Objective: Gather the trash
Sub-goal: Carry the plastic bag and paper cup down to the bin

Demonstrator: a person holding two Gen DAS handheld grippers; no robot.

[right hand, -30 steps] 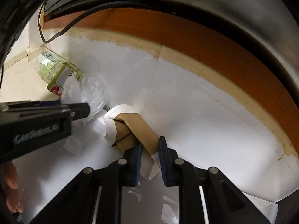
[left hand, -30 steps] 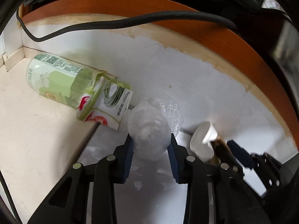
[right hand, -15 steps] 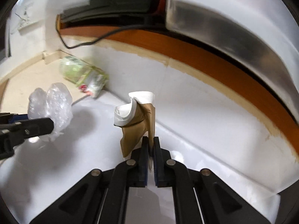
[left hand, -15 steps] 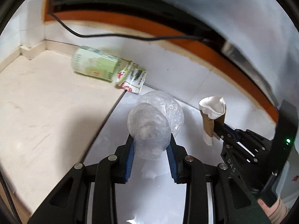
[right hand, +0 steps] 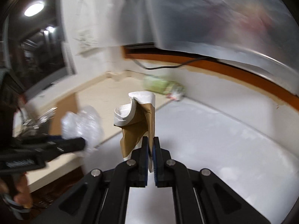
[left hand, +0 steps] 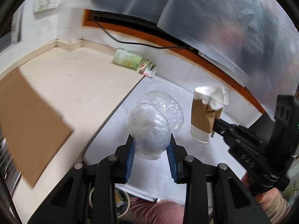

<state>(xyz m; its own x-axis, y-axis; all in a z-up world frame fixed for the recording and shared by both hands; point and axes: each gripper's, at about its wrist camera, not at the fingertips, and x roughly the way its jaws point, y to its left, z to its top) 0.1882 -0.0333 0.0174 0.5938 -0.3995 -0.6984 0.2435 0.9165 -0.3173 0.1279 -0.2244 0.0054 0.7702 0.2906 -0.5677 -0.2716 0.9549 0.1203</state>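
The left gripper (left hand: 151, 145) has its fingers (left hand: 129, 153) spread moderately and pressed against either side of a crumpled ball of clear plastic wrap (left hand: 154, 123), which it holds in the air above the white sheet (left hand: 168, 85) that covers part of the table (left hand: 78, 85). The right gripper (right hand: 150, 149) has its fingers (right hand: 143, 158) closed almost together, pinching the edge of a crushed brown paper cup (right hand: 136, 119) with a white rim, also lifted clear of the table. In the left wrist view the cup (left hand: 203, 115) hangs just to the right of the plastic ball, near it but apart. A crushed green carton (left hand: 133, 62) lies on its side far back on the table, at the edge of the white sheet and near the orange-brown trim (left hand: 214, 57), along which a black cable (left hand: 130, 43) runs. A brown cardboard sheet (left hand: 28, 115) lies at the left of the table.
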